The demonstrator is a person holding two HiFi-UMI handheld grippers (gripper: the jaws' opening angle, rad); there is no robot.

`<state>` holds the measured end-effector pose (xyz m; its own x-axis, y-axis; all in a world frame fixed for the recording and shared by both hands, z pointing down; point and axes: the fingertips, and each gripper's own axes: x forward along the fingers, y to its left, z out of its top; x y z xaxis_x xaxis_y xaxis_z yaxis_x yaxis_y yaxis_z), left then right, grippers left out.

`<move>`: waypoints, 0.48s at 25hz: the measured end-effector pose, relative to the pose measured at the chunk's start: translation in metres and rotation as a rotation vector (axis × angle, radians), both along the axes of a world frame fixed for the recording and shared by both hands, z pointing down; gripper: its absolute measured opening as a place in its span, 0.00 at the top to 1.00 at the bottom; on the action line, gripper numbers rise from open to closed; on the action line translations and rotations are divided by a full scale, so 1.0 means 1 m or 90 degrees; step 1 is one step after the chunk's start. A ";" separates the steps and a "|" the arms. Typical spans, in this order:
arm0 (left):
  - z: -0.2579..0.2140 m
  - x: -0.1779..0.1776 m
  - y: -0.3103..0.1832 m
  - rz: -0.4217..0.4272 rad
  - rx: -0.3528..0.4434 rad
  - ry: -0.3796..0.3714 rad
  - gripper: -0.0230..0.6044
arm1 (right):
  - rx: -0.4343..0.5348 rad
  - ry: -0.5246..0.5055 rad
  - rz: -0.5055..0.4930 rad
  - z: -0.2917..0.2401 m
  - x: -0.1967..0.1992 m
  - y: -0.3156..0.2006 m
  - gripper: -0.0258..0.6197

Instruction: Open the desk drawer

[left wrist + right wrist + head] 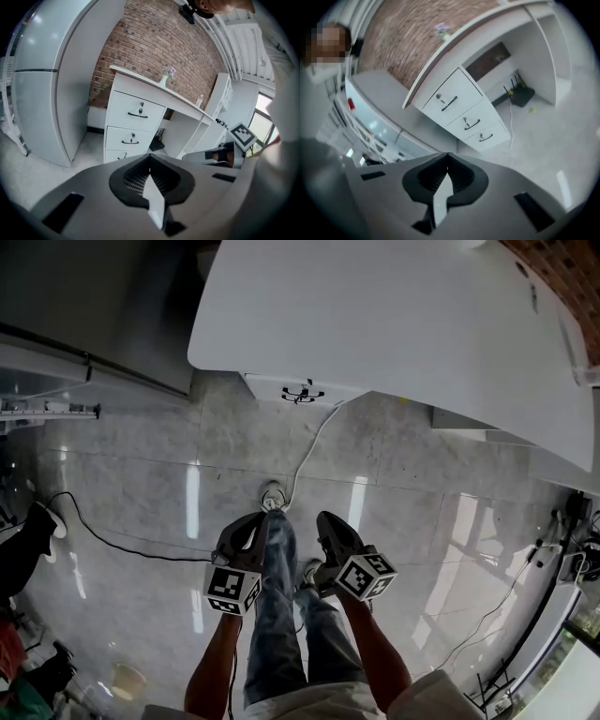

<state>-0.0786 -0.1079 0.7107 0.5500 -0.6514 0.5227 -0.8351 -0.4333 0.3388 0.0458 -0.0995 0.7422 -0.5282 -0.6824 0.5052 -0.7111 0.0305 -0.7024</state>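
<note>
Seeing the desk drawer point(135, 111) sitting shut, topmost of three in a white stack under the bench point(394, 324), at the end nearest a tall grey cabinet point(42, 93). Reading its front as facing out toward both tongs, long axis running level along the bench's front edge. Black handle point(137, 115) lying along that same axis, small lock just above it. Getting the same stack tilted in the right gripper view, with middle drawer point(471, 123) and bottom drawer point(486, 137) below it, both flush too. Catching only a strip of the top front in the head view, peeking out under the bench top.

Reading only black-and-white square marker patterns on left cube point(232, 589) and right cube point(367, 576).

Showing left tongs point(150, 155) pinched together with nothing between. Showing right tongs point(447, 154) likewise together and empty. Hovering both well apart from the drawer, over glossy floor point(141, 484), either side of the person's legs point(277, 615).

Also seeing brick wall point(154, 42) behind, small vase of flowers point(166, 75) on the bench top, and white cable point(309, 451) trailing across the floor.
</note>
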 end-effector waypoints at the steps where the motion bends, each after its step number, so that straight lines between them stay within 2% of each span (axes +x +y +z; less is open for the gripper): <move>1: -0.001 0.000 -0.002 0.000 0.002 0.000 0.95 | -0.007 -0.070 0.030 -0.001 -0.001 -0.005 0.93; 3: -0.001 -0.001 -0.005 0.000 0.005 0.001 0.95 | -0.019 -0.206 0.098 -0.002 -0.002 -0.015 0.93; 6: 0.000 -0.002 -0.004 -0.001 0.003 0.001 0.95 | -0.034 -0.439 0.265 -0.001 0.012 -0.028 0.93; 8: 0.003 -0.003 -0.002 -0.002 -0.002 0.000 0.95 | -0.024 -0.570 0.368 0.002 0.025 -0.033 0.93; 10: 0.005 -0.003 0.001 -0.002 -0.007 -0.001 0.95 | -0.014 -0.646 0.428 0.006 0.034 -0.034 0.93; 12: 0.006 -0.004 0.002 -0.003 -0.008 -0.002 0.95 | -0.013 -0.654 0.436 0.010 0.035 -0.034 0.93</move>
<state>-0.0828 -0.1061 0.7163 0.5453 -0.6471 0.5328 -0.8382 -0.4247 0.3421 0.0805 -0.1332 0.7518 -0.2228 -0.9714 0.0816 0.3060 -0.1492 -0.9403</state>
